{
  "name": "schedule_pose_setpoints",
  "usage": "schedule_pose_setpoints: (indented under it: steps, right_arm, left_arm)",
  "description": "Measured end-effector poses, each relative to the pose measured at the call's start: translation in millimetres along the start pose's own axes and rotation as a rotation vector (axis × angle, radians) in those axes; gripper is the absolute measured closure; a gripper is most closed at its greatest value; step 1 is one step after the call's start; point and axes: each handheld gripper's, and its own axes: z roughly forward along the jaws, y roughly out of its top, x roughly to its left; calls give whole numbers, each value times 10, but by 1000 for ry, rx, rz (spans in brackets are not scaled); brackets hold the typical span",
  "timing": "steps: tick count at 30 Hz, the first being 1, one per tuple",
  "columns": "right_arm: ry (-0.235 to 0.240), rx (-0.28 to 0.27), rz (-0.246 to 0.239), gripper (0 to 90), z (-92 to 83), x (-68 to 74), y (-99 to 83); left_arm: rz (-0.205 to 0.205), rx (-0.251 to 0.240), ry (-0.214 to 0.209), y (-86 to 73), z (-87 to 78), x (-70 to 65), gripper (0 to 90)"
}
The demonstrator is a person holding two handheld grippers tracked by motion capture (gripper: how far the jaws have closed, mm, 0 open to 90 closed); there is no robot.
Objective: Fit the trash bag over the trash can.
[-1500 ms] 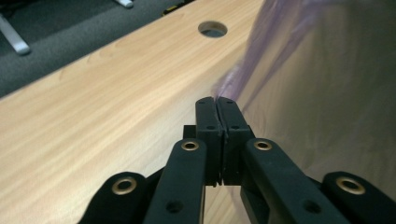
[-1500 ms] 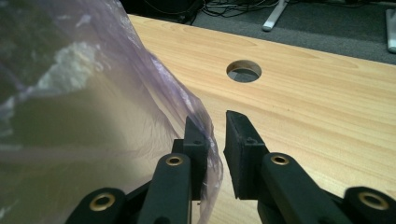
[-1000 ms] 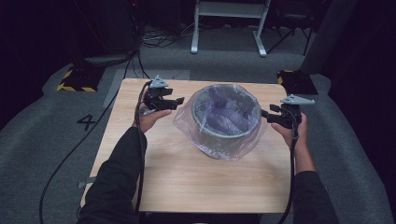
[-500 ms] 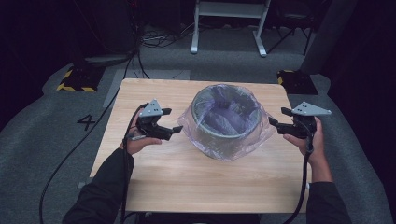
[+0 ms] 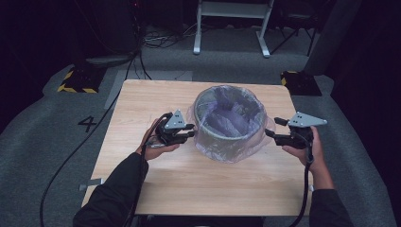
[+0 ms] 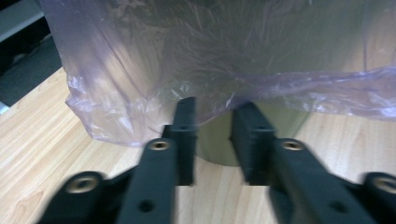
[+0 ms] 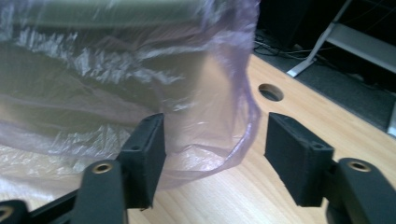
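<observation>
A grey round bin (image 5: pixel 202 100) stands in the middle of the wooden table, lined with a thin purple plastic bag (image 5: pixel 228 150) whose loose skirt hangs over the rim and down the outside. My left gripper (image 5: pixel 192 130) is at the bin's left side. In the left gripper view, the left gripper (image 6: pixel 215 105) is open by a narrow gap, tips right at the bag's hem (image 6: pixel 140 70), with the bin wall (image 6: pixel 212 142) showing between them. My right gripper (image 5: pixel 272 126) is at the bin's right side. In the right gripper view, the right gripper (image 7: pixel 215 121) stands wide open around the hanging bag edge (image 7: pixel 116 84).
The light wooden table (image 5: pixel 156 99) has bare room in front of and left of the bin, and a cable hole (image 7: pixel 271 92) near its far right. On the grey floor behind are a white metal stand (image 5: pixel 231 12), yellow-black blocks (image 5: pixel 75 81) and cables.
Both hands have drawn back toward the person and dropped from rim height to the lower skirt of the bag. The left gripper has then closed in on the bin's side.
</observation>
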Motion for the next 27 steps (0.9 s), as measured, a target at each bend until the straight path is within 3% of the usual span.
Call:
schedule_pose_setpoints:
  steps: [3,7,10,14,21,27]
  right_arm:
    - [73,-15,23,494,86,49,-43]
    - [94,-18,3,673,186,150,-70]
    - [106,-29,16,787,249,179,-102]
    - [96,-24,32,887,309,190,-150]
    - [77,-8,83,900,383,145,-271]
    - [81,17,112,900,450,122,-366]
  left_arm:
    - [-6,-16,-11,-19,46,9,884]
    - [-6,0,-17,-58,109,28,899]
    - [-18,18,-15,-105,163,45,899]
    - [-37,27,-22,-184,213,57,899]
    - [-57,2,-21,-308,270,33,900]
    - [-54,29,-8,-345,299,35,900]
